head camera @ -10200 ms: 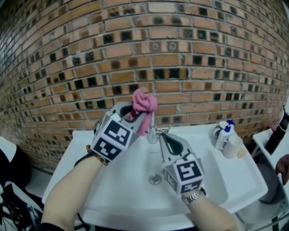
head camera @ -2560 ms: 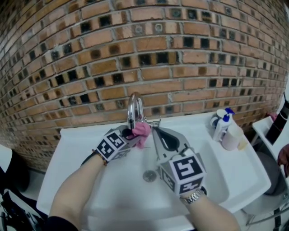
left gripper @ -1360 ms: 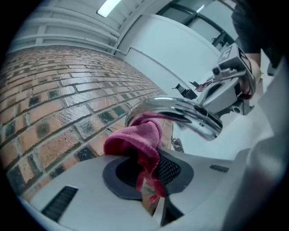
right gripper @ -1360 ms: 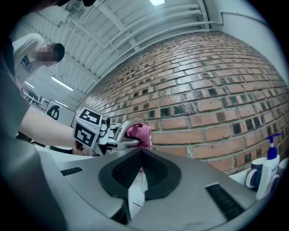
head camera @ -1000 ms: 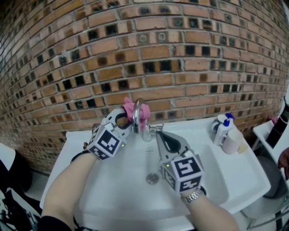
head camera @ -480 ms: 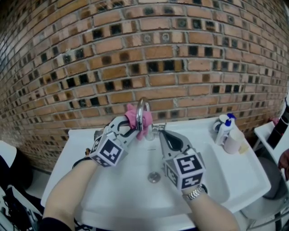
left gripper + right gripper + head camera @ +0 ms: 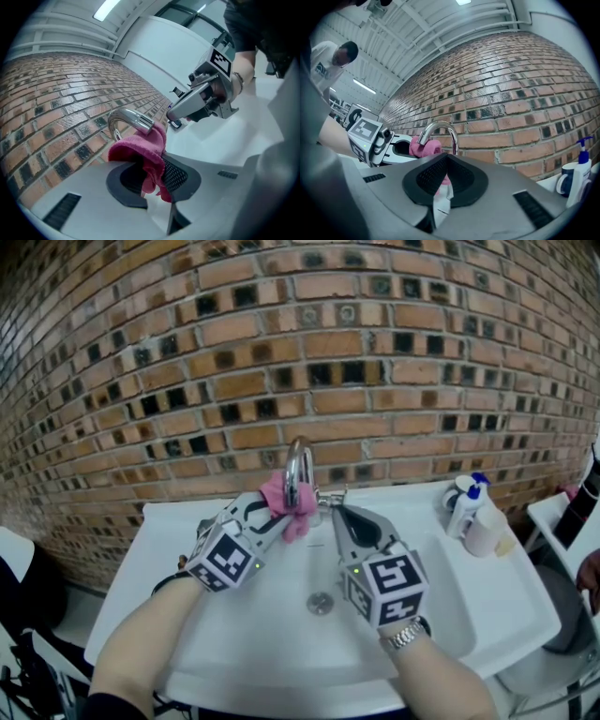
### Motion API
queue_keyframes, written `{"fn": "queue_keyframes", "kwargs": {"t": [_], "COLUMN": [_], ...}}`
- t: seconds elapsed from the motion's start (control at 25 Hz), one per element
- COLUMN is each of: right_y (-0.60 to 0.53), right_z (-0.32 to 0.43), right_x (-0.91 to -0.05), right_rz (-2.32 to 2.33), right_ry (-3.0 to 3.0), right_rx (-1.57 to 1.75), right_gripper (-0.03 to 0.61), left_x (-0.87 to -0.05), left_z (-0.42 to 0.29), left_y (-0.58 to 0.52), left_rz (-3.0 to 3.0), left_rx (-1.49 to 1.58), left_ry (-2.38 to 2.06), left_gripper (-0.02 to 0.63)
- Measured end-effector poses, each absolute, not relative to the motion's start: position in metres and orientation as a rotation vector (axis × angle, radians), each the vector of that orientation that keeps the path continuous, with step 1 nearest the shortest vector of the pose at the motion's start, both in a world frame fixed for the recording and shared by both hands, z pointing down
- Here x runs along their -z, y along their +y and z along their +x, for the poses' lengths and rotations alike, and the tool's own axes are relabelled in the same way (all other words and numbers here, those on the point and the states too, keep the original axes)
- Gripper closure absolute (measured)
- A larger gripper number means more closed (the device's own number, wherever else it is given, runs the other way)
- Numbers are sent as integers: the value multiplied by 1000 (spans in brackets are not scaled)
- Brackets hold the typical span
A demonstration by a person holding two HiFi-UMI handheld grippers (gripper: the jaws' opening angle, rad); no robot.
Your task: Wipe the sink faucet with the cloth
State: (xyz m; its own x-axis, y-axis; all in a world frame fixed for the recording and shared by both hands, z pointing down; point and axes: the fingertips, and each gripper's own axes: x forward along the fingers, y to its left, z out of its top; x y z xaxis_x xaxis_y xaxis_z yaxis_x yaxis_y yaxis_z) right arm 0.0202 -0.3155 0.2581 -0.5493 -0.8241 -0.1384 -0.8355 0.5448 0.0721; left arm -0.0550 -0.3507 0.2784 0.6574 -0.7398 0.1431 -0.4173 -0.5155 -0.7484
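The head view looks steeply down from above the sink (image 7: 487,615), facing the brick wall (image 7: 394,381). Each claw view sits close behind its own jaws. The left view looks across at the right claw (image 7: 172,114), and the right view at the left claw (image 7: 408,149). All three share the faucet (image 7: 298,465).

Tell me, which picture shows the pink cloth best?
The left gripper view: the cloth is big and central, held in the jaws of the left gripper, against the faucet. The head view shows only a small pink bunch; the right gripper view, a small lump beside the spout.
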Motion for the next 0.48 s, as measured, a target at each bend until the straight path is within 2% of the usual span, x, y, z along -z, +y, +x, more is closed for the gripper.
{"fn": "queue_keyframes", "kwargs": {"t": [0.36, 0.48], "right_y": [-313, -312], "right_z": [15, 16], "right_x": [-253, -251], "right_rz": [-1253, -1180], "right_ry": [2720, 2750], "right_rx": [-137, -102], "right_gripper": [565, 510], "left_x": [-289, -290], "left_z": [-65, -65], "left_y": [-337, -326], "left_rz": [-2274, -2322], "left_rx": [594, 582], "left_ry": [901, 891], "left_gripper": [537, 537]}}
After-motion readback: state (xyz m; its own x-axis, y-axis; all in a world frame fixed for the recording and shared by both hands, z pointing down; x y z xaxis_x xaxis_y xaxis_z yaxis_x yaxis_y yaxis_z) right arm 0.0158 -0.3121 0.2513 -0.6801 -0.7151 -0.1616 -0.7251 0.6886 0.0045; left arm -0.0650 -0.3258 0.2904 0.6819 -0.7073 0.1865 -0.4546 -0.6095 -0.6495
